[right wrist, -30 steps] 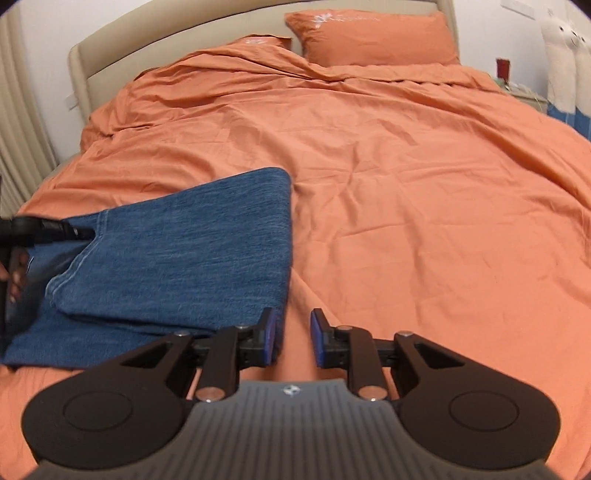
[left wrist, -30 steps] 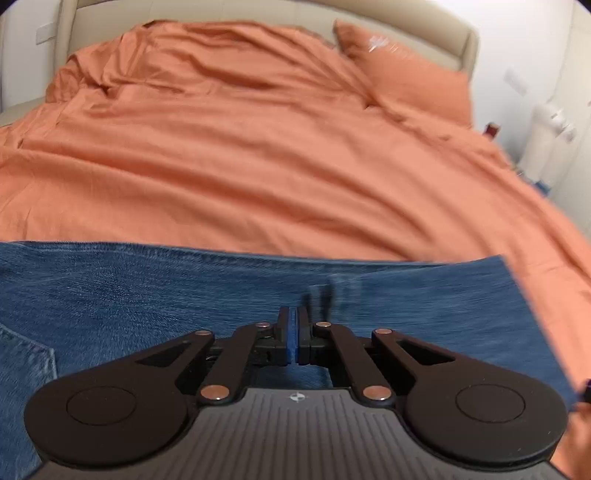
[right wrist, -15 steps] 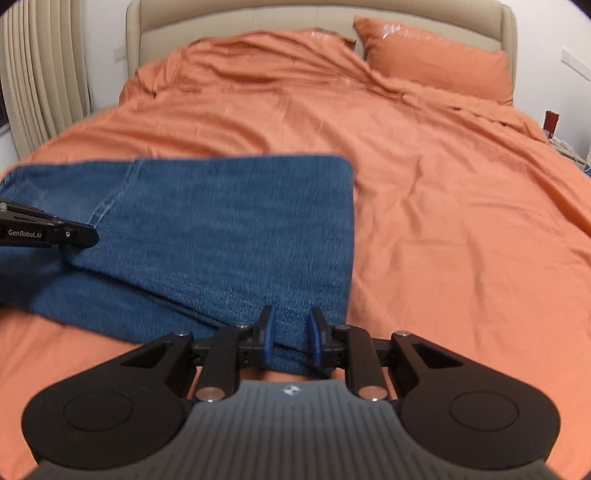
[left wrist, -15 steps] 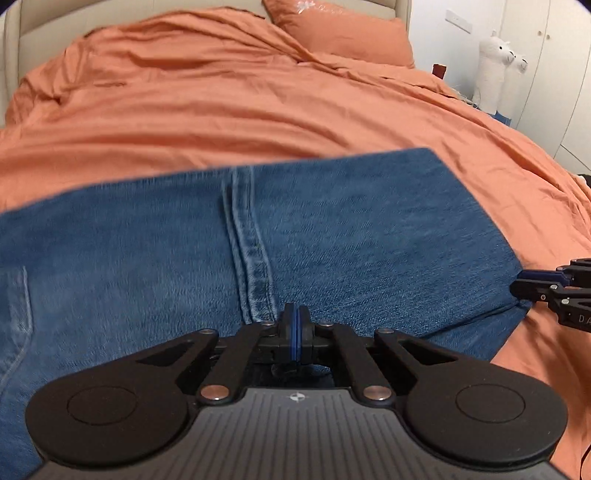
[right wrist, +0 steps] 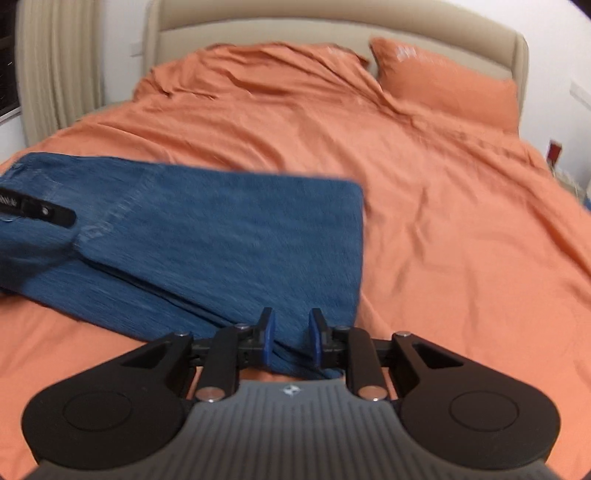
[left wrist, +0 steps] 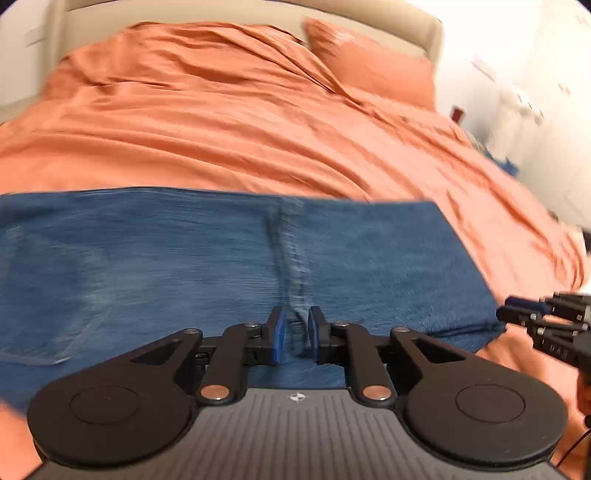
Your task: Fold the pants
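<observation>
Blue denim pants point(left wrist: 207, 258) lie folded flat on the orange bed, also in the right wrist view point(right wrist: 229, 236). My left gripper point(left wrist: 294, 336) is open over the near edge of the pants, its jaws either side of the leg seam point(left wrist: 291, 258). My right gripper point(right wrist: 290, 338) is open at the near right corner of the folded pants, with denim lying between its jaws. The right gripper shows at the right edge of the left wrist view point(left wrist: 546, 321). The left gripper's finger shows at the left edge of the right wrist view point(right wrist: 37, 212).
An orange duvet point(right wrist: 424, 206) covers the bed. An orange pillow point(right wrist: 443, 85) lies against the beige headboard point(right wrist: 332, 26). A beige curtain point(right wrist: 55, 70) hangs at the left. A nightstand with a red item point(right wrist: 554, 151) stands at the right.
My left gripper has opened; it was shut on the pants' edge half a second ago. The top denim layer now lies flat. My right gripper has moved onto the near right corner.
</observation>
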A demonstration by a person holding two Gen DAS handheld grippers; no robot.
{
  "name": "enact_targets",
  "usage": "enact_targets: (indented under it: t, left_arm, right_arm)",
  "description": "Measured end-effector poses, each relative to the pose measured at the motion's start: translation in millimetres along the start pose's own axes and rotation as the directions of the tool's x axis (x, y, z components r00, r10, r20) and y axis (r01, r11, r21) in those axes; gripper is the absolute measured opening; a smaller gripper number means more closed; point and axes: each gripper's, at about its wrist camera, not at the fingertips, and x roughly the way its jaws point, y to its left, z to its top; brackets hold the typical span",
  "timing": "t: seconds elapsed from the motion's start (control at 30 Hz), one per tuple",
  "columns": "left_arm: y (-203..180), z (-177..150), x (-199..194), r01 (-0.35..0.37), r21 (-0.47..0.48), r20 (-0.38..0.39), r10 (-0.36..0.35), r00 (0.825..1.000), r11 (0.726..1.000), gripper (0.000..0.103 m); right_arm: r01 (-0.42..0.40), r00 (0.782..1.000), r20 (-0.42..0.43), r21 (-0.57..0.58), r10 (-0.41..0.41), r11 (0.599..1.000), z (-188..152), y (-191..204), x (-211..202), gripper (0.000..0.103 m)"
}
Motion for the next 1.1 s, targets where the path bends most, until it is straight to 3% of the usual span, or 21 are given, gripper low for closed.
enact_targets:
  t: [0.17,0.33,0.43,0.57,0.73,0.83,0.9,1.1]
  left_arm:
    - [62.3,10.9,-58.4,-0.051,-0.199,0.049,0.062,0.997,0.979,0.027]
    - [140.2,0.2,-103.1,-0.107,-0.434,0.113,0.172,0.979,0.894,0.04]
    - [185.4,-13.7,-116.1,-0.117,-0.566,0.13,0.228,0.965,0.816,0.048]
    - [240.5,-45.1,-116.3,-0.074,-0.728,0.165,0.279,0.946,0.681,0.055]
    - [294.2,-65.9,-86.7,0.014,-0.855,0.174,0.26,0.95,0.519,0.059]
    - [317.1,-71.7,-66.2,0.05,-0.89,0.183,0.253,0.95,0.454,0.059]
    - [328.5,-72.6,-55.5,0.062,-0.898,0.187,0.252,0.949,0.435,0.059]
    - [347.5,-60.0,-30.3,0.046,-0.891,0.18,0.258,0.949,0.452,0.058]
  right_arm:
    - [-0.047,0.999,0.024,-0.084,0.049,0.995,20.3,31.2,-21.5,0.016]
    - [-0.103,0.994,0.012,-0.148,0.106,0.984,39.7,62.6,-27.6,0.016]
    - [-0.13,0.991,-0.002,-0.172,0.131,0.977,50.3,82.8,-26.9,0.016]
    - [-0.156,0.988,-0.026,-0.19,0.154,0.969,61.5,105.2,-17.4,0.016]
    - [-0.192,0.981,-0.06,-0.207,0.183,0.959,72.9,124.8,5.9,0.016]
    - [-0.202,0.979,-0.07,-0.203,0.191,0.958,79.4,128.7,22.0,0.016]
    - [-0.204,0.978,-0.077,-0.201,0.192,0.958,84.9,129.8,33.7,0.016]
    - [-0.219,0.974,-0.109,-0.224,0.199,0.95,104.2,135.8,74.2,0.015]
